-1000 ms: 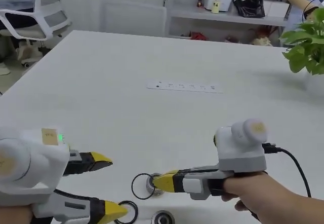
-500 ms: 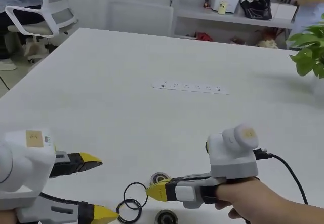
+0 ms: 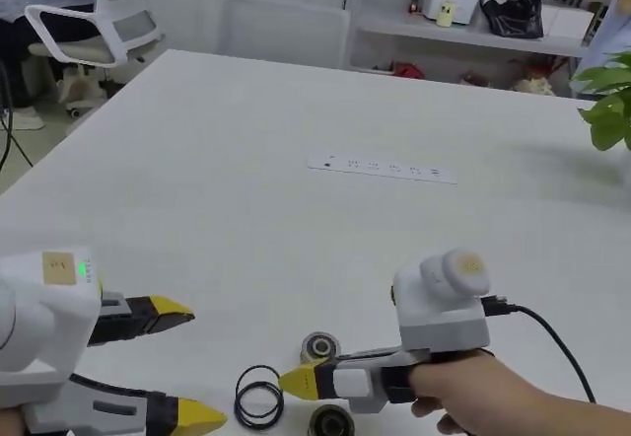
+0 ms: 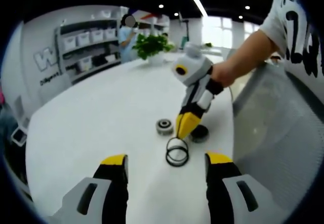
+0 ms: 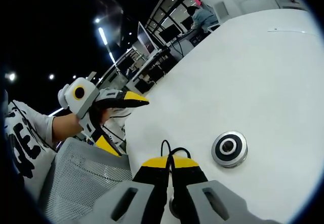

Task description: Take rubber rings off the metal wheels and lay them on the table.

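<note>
The left hand-held gripper (image 3: 185,363) was held low at the near left of the white table (image 3: 246,160), its two yellow-tipped jaws spread well apart with nothing between them. The right hand-held gripper (image 3: 294,382) was gripped in a hand at the near right, lying almost level and pointed towards the left one. Its jaws were seen pressed together in the right gripper view. Two black rubber rings (image 3: 258,397) were lying flat on the table, overlapped, between the two grippers. The tip of the right one was set at their edge. In the right gripper view a thin black loop was seen rising just past the closed tips, but whether a ring was pinched there could not be told. One metal wheel (image 3: 318,347) was seen flat on the table just beyond the right gripper's tip, apart from the rings. A second wheel (image 3: 331,422) was placed nearer the person, just beside that gripper's jaws. Farther back, a white power strip (image 3: 383,169) was laid across the middle of the table, and a green plant (image 3: 611,101) was seen at its far right edge.
</note>
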A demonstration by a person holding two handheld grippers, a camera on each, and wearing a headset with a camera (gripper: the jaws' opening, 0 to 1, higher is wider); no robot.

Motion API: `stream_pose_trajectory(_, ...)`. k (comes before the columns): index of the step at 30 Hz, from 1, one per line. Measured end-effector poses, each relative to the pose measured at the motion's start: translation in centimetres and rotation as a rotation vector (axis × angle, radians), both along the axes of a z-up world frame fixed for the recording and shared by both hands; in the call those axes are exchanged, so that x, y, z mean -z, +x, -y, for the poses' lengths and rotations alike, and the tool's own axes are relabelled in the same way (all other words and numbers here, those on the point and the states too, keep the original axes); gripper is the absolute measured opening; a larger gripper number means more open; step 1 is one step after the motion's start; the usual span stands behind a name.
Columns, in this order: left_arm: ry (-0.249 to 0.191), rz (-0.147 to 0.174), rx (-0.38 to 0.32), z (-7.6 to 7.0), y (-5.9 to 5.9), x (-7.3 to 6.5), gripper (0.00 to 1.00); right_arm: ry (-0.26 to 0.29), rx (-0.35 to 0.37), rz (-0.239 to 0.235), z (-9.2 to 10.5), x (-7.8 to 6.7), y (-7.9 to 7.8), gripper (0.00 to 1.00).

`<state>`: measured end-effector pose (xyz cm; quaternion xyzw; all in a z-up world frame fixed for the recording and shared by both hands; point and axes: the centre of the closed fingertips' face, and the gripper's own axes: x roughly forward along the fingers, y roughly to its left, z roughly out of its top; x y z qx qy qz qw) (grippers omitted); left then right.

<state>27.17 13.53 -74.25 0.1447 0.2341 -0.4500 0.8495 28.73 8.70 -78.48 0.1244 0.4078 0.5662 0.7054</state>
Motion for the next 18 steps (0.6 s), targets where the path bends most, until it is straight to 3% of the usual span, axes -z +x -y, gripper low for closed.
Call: stream_pose_trajectory(18,0.008,-0.016,0.001,-0.2,-0.1,0.4,0.61,-0.031,0.013,-0.030,-0.2,1.2,0.0,0.00)
